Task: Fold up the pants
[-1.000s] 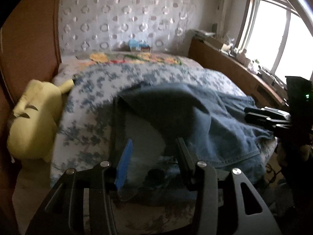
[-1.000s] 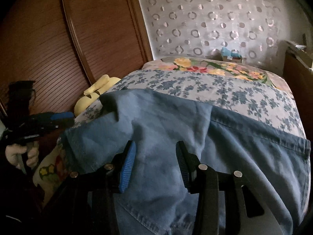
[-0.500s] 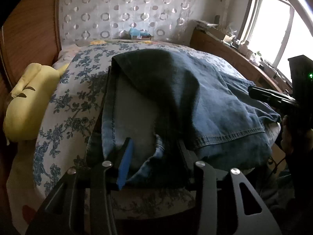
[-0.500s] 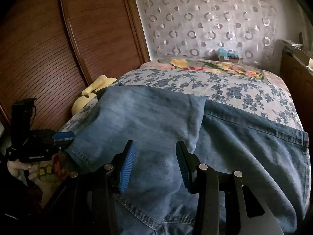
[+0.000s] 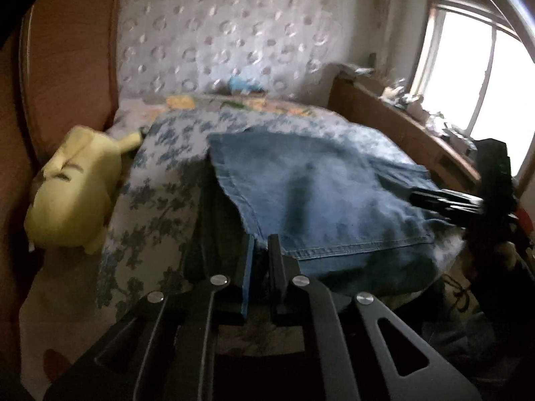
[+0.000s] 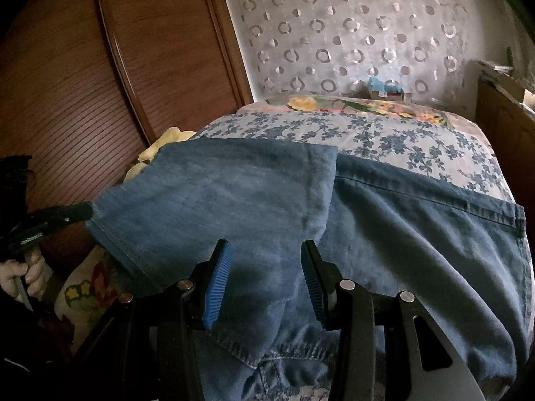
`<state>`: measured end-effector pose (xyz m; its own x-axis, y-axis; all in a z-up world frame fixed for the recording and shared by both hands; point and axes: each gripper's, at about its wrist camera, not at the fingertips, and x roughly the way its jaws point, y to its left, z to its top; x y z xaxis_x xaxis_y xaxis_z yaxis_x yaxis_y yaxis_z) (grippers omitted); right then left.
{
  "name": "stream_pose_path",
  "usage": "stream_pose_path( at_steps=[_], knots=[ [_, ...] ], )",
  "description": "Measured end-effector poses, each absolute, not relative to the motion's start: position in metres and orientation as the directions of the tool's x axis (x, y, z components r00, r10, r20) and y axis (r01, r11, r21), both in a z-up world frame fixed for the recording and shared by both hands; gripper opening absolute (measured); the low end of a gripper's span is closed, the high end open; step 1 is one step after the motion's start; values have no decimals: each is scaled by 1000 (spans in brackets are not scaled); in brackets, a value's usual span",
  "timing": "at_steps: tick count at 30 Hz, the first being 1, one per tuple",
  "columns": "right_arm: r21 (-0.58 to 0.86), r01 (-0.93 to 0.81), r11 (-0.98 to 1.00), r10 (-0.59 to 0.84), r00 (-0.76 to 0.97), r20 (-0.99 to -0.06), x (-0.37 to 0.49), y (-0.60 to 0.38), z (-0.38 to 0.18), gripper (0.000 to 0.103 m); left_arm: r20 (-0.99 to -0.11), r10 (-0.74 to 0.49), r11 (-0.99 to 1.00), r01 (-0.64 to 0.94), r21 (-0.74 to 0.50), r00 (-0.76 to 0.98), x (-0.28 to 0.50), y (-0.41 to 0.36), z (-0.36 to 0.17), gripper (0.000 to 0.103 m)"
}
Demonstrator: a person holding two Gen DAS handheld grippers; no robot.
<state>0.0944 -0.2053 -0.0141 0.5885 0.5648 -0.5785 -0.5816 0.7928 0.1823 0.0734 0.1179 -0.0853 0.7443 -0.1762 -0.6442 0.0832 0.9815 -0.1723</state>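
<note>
- On a bed (image 6: 384,133) w/ blue-flowered cover lay blue denim pants (image 6: 384,234), filling the near half of the right wrist view, one leg folded over toward 9 o'clock.
- Left gripper (image 5: 260,250) sat at 6 o'clock in its own view; jaws were closing, nearly together, w/ the corner of the pant hem pinched in the narrow gap. Same gripper showed at 9 o'clock in the right wrist view (image 6: 83,212), tip at the corner of the folded leg, a hand (image 6: 28,275) around its handle.
- Right gripper (image 6: 264,277) sat at 6 o'clock in its view, jaws apart w/ blue pads either side of the denim; fabric lay between and below them, pads not pressing it. In the left wrist view it came in from 3 o'clock (image 5: 444,200), over the pants' far edge.
- Left wrist view was blurred.
- Yellow plush toy (image 5: 73,200) lay at 9 o'clock beside the bed, against a brown wood panel (image 6: 100,83).
- Circle-pattern curtain (image 6: 351,26) hung at 12 o'clock behind the bed; small blue item (image 6: 384,88) at its foot, too small to tell what.
- Bright window (image 5: 485,83) at 2 o'clock, above a cluttered wood ledge (image 5: 401,127).
</note>
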Motion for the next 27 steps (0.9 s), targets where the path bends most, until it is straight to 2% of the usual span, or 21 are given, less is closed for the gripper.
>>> stream_pose_path(
  at_steps=[2, 3, 5, 7, 9, 10, 14, 27],
  knots=[
    [182, -575, 798, 561, 598, -572, 92, -206, -14, 45, -662, -141, 987, 51, -153, 736, 78, 119, -89, 23],
    [181, -572, 800, 560, 604, -567, 91, -207, -14, 45, -662, -139, 987, 49, -153, 737, 79, 119, -91, 34],
    [179, -568, 803, 558, 613, -559, 86, -210, -14, 45, -647, -153, 985, 62, -160, 747, 79, 117, -89, 48],
    [174, -561, 809, 552, 624, -553, 81, -215, -14, 45, -642, -148, 987, 69, -146, 752, 79, 113, -86, 53],
    [172, -553, 815, 545, 634, -548, 76, -220, -15, 45, -635, -142, 989, 76, -129, 759, 81, 107, -83, 74],
    [166, -545, 822, 537, 644, -545, 73, -222, -16, 45, -629, -149, 988, 84, -131, 763, 83, 105, -81, 80],
    [146, -515, 845, 506, 680, -531, 60, -231, -16, 45, -625, -179, 984, 124, -132, 759, 95, 82, -79, 83],
    [123, -369, 921, 376, 764, -524, 40, -278, -25, 45, -624, -295, 952, 276, -131, 724, 123, -3, -81, 83]
  ],
)
